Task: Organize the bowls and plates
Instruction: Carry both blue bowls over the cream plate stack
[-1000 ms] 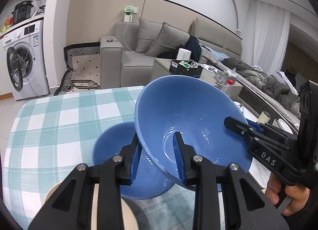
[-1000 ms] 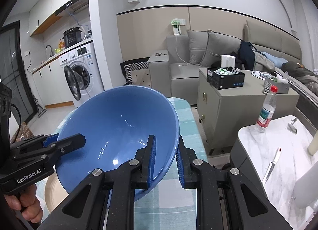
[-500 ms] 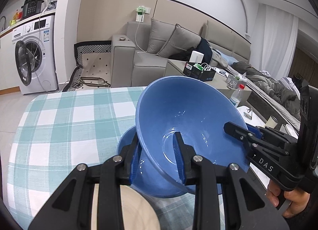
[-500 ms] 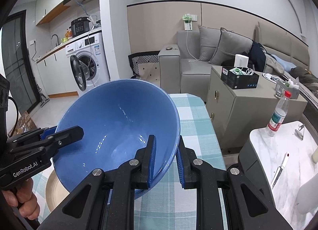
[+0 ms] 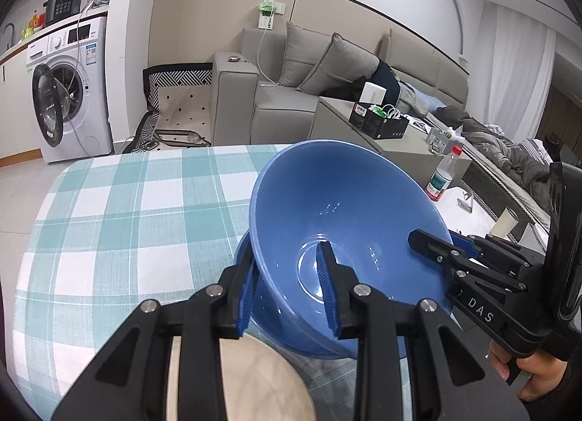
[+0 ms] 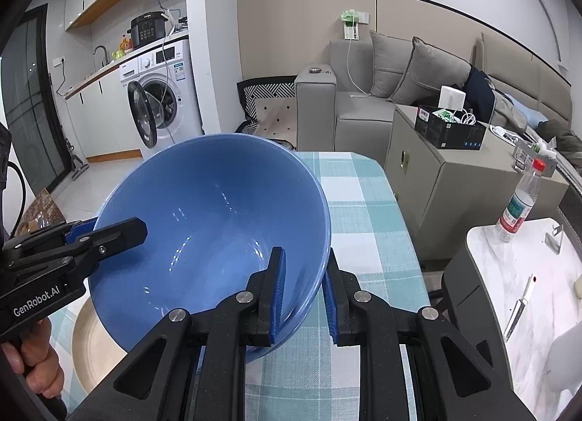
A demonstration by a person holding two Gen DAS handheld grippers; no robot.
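A large blue bowl (image 5: 345, 210) (image 6: 218, 210) is held tilted above the checked tablecloth by both grippers. My left gripper (image 5: 287, 275) is shut on its near-left rim, one finger inside, one outside. My right gripper (image 6: 303, 282) is shut on the opposite rim the same way. A second blue bowl (image 5: 243, 250) sits on the table right under the held one, mostly hidden; only its left rim shows. A beige plate (image 5: 254, 381) (image 6: 91, 344) lies at the near table edge below the grippers.
The table with the green-white checked cloth (image 5: 127, 224) (image 6: 367, 224) extends ahead. Off its right edge are a grey cabinet (image 6: 454, 173), a white marble side table (image 6: 527, 275) with a water bottle (image 6: 518, 202) and a knife (image 6: 520, 306). A sofa and washing machine stand beyond.
The held bowl has moved over the second bowl on the table, which is now almost fully covered beneath it. Both grippers stay shut on the rim.
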